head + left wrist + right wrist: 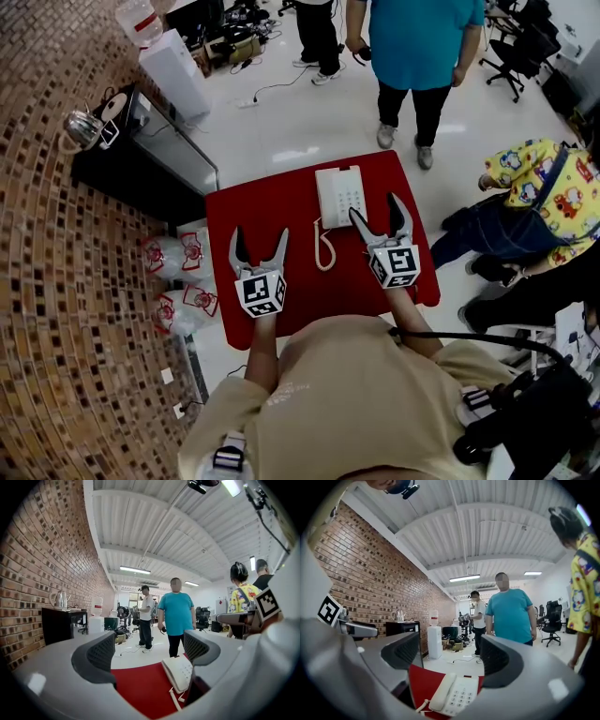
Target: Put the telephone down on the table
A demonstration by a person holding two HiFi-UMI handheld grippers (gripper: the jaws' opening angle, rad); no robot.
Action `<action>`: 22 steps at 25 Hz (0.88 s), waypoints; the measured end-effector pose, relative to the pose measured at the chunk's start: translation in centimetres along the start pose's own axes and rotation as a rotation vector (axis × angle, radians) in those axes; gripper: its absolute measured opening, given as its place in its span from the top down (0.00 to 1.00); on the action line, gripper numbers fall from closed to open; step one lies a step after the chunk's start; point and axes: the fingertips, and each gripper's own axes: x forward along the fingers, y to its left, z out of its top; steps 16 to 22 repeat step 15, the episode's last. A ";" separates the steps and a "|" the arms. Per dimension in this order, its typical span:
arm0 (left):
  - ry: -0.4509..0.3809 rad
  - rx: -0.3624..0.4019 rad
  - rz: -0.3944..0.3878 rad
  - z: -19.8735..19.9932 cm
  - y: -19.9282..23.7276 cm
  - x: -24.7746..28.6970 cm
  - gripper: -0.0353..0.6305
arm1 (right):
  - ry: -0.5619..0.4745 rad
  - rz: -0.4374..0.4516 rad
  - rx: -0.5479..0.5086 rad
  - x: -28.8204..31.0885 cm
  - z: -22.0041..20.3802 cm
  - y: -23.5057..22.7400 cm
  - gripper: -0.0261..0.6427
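The white telephone (pixel 339 194) lies flat on the red counter (pixel 281 202), at the far middle, with its handset in place on its left side. The right tool (pixel 377 208) is just beside the phone's near right corner. Its two jaws are spread wide and pinch nothing; in the right gripper view the phone sits low between them, but the pads do not press on it. The left tool (pixel 260 234) hangs over the near left part of the counter, apart from the phone, its jaws spread too with nothing in them. The curly cord (pixel 325 248) lies on the counter between the two tools.

The counter stands on a shiny pale floor. A brick wall (pixel 56 281) runs along the left. By it stand a black cabinet (pixel 131 169) with a kettle (pixel 82 129) on top, and farther off a white water cooler (pixel 175 73). Bags with red print (pixel 183 281) lie on the floor left of the counter. A person in a blue shirt (pixel 417 37) stands past the far edge, and a person in a yellow shirt (pixel 548 192) is at the right.
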 end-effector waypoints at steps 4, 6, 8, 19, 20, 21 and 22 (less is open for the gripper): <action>-0.020 0.020 -0.006 1.3 -0.3 -0.1 0.29 | -0.009 -0.015 0.009 -0.3 0.5 0.0 0.36; -0.027 0.029 -0.008 1.6 -0.6 -0.2 0.29 | -0.011 -0.017 0.012 -0.5 0.6 -0.1 0.36; -0.032 0.038 -0.008 1.9 -0.7 -0.3 0.29 | -0.014 -0.016 0.011 -0.7 0.6 0.0 0.36; -0.049 0.036 -0.005 2.2 0.2 -0.5 0.29 | -0.002 -0.005 -0.010 -0.3 0.4 1.3 0.37; -0.049 0.036 -0.005 2.2 0.2 -0.5 0.29 | -0.002 -0.005 -0.010 -0.3 0.4 1.3 0.37; -0.049 0.036 -0.005 2.2 0.2 -0.5 0.29 | -0.002 -0.005 -0.010 -0.3 0.4 1.3 0.37; -0.049 0.036 -0.005 2.2 0.2 -0.5 0.29 | -0.002 -0.005 -0.010 -0.3 0.4 1.3 0.37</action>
